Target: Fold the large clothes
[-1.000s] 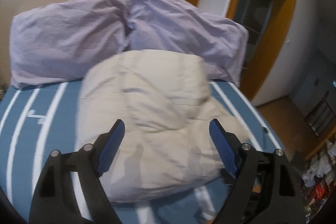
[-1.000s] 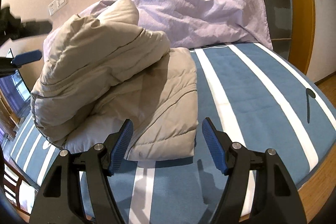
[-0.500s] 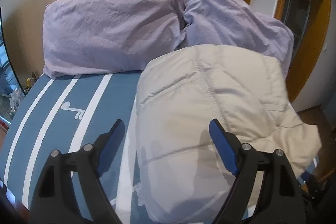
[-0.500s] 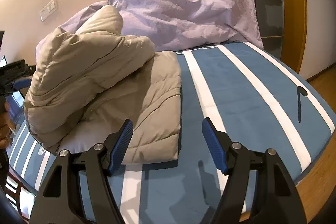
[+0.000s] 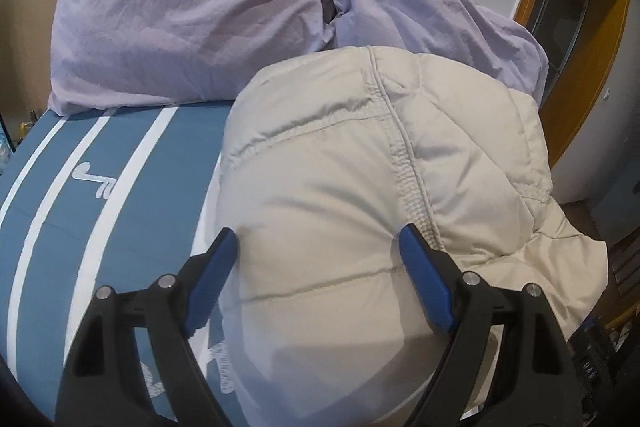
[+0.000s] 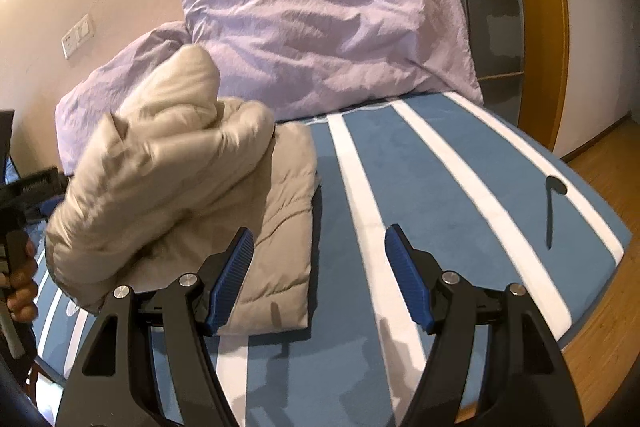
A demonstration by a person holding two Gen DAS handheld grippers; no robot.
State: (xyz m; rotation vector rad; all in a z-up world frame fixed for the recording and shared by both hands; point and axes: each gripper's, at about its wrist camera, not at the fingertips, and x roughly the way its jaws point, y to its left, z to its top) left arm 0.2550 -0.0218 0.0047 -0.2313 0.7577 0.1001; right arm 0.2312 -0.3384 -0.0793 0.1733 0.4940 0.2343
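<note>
In the left wrist view, the left gripper (image 5: 318,259) has dropped closer onto the beige padded jacket (image 5: 360,167), which now bulges between its wide-apart jaws at 6 o'clock, unpinched; a grab looks imminent.

In the right wrist view, the right gripper (image 6: 320,267) waits with jaws apart and empty, while the jacket sits heaped at 9 o'clock on the striped bed (image 6: 460,195), its top fold still unflattened.

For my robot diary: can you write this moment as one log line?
step: folding | beige puffy jacket: bunched on striped bed | left gripper: open, around jacket bulge | right gripper: open, empty
</note>
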